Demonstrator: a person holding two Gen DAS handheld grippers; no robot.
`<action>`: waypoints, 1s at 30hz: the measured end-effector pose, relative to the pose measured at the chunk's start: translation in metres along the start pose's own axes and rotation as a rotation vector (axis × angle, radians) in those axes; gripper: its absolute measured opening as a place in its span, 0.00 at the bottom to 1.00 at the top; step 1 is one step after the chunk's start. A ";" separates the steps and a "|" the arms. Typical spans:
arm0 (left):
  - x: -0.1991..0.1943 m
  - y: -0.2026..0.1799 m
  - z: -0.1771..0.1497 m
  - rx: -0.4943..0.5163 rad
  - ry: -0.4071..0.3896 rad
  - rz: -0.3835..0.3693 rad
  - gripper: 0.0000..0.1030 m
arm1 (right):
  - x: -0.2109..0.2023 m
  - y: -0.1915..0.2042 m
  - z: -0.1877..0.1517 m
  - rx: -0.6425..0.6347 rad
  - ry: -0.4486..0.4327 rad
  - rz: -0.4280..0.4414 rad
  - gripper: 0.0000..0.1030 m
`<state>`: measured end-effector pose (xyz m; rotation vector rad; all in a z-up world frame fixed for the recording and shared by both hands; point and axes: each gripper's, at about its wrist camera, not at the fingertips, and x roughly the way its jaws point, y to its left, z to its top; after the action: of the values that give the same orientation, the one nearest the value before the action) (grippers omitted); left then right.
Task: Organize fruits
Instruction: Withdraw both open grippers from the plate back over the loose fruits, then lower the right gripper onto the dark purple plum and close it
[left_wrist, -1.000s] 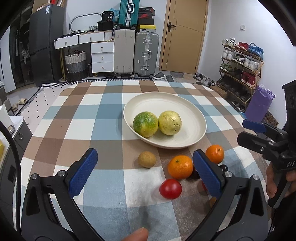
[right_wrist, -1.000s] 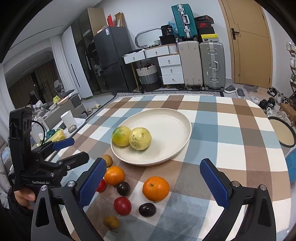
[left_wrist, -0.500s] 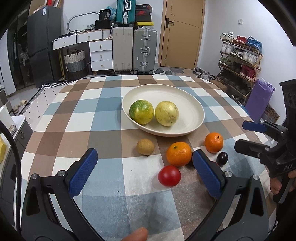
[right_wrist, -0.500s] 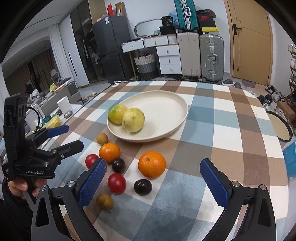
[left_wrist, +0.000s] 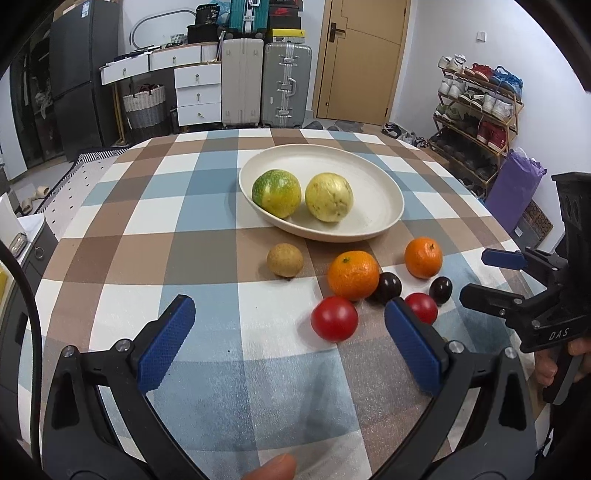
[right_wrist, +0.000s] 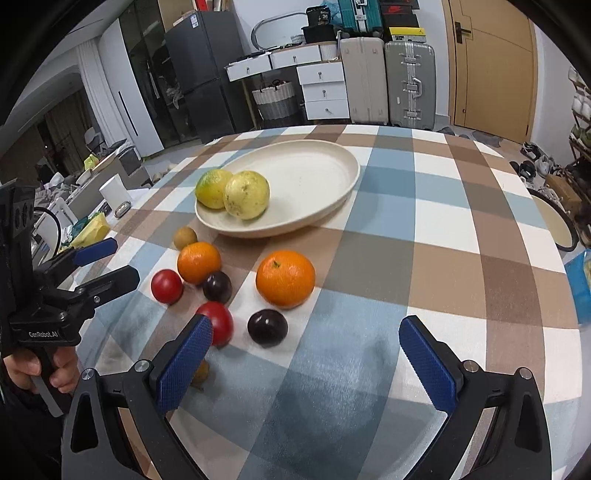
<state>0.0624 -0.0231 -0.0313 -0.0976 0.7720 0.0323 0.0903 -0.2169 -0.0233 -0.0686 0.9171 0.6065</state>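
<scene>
Reaching for the loose fruit looks like your step in hand, and the red tomato (left_wrist: 334, 318) sits nearest, just ahead of your left tool (left_wrist: 288, 338) and a little toward its right pad. Close behind it lies the larger orange (left_wrist: 353, 274), with a dark plum (left_wrist: 388, 287) touching that orange. Your left tool is spread wide and holds nothing; your right tool (right_wrist: 306, 354) is equally spread and empty, with another dark plum (right_wrist: 267, 327) just ahead of it and a second tomato (right_wrist: 218, 325) against its left pad. Centre one fruit between the pads before you squeeze, so neighbours are not nudged and set rolling on the checked surface (left_wrist: 184, 206). Close gently; tomatoes likely bruise. Further ahead the cream plate (left_wrist: 369, 229) already carries a green-yellow fruit (left_wrist: 276, 193) and a yellow fruit (left_wrist: 328, 196) side by side, leaving bare room on its far side for the rest.
</scene>
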 end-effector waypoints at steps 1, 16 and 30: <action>0.001 -0.001 0.000 0.004 0.006 0.003 0.99 | 0.001 0.000 -0.001 0.000 0.003 -0.005 1.00; 0.022 -0.006 -0.006 0.010 0.071 -0.001 0.96 | 0.013 0.001 -0.001 0.000 0.037 -0.023 1.00; 0.031 -0.006 -0.007 0.014 0.093 -0.018 0.93 | 0.022 0.008 -0.006 -0.062 0.082 -0.055 0.88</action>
<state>0.0804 -0.0302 -0.0575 -0.0939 0.8638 0.0051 0.0921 -0.2018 -0.0426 -0.1749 0.9732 0.5846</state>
